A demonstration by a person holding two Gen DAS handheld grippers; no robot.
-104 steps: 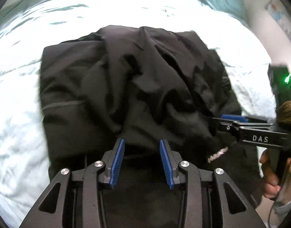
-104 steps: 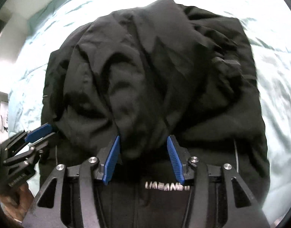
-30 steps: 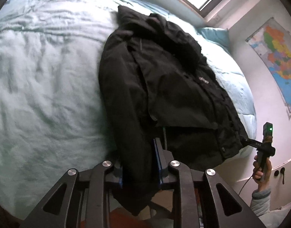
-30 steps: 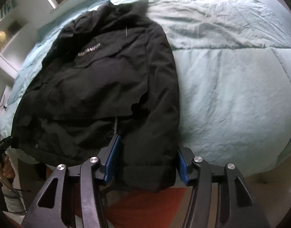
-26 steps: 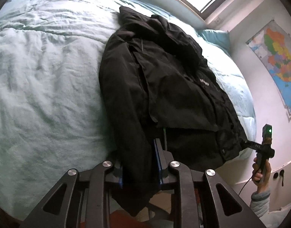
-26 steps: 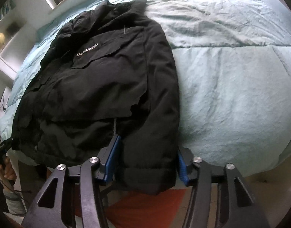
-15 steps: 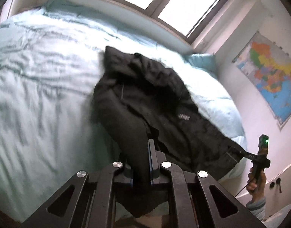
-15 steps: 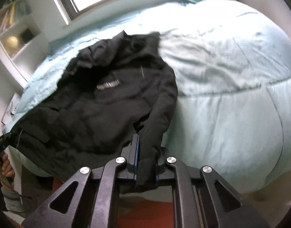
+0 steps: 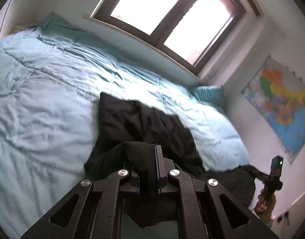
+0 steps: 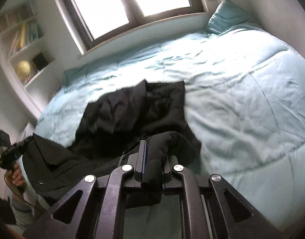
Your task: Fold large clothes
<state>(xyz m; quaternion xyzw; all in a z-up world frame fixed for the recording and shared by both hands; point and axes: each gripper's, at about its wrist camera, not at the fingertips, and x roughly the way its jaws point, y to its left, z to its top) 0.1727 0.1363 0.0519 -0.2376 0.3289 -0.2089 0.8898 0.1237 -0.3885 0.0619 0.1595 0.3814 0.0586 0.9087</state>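
We have a big bed (image 9: 43, 103) with a light blue cover, and it is our soft, wide place for folding. On it lies the black jacket (image 9: 140, 123), the thing we want to fold. Its top end rests flat near the middle of the bed, and its bottom end is lifted off the near edge, because we hold it up on both sides at once. We think this is so we can carry the bottom part over the top part and make it half as long. Our left claw (image 9: 148, 171) is pressed tight on a bunch of black cloth at one side of the hem. Our right claw (image 10: 152, 165) is pressed tight on cloth at the other side, and a fat roll of the jacket bulges over it. In the left view we can see our right hand (image 9: 267, 199) far off to the side, so the hem is stretched wide between us. Two hands keep it even. There are no boxes or baskets here, only a shelf (image 10: 23, 45) with books and a globe by the window (image 10: 128, 2).
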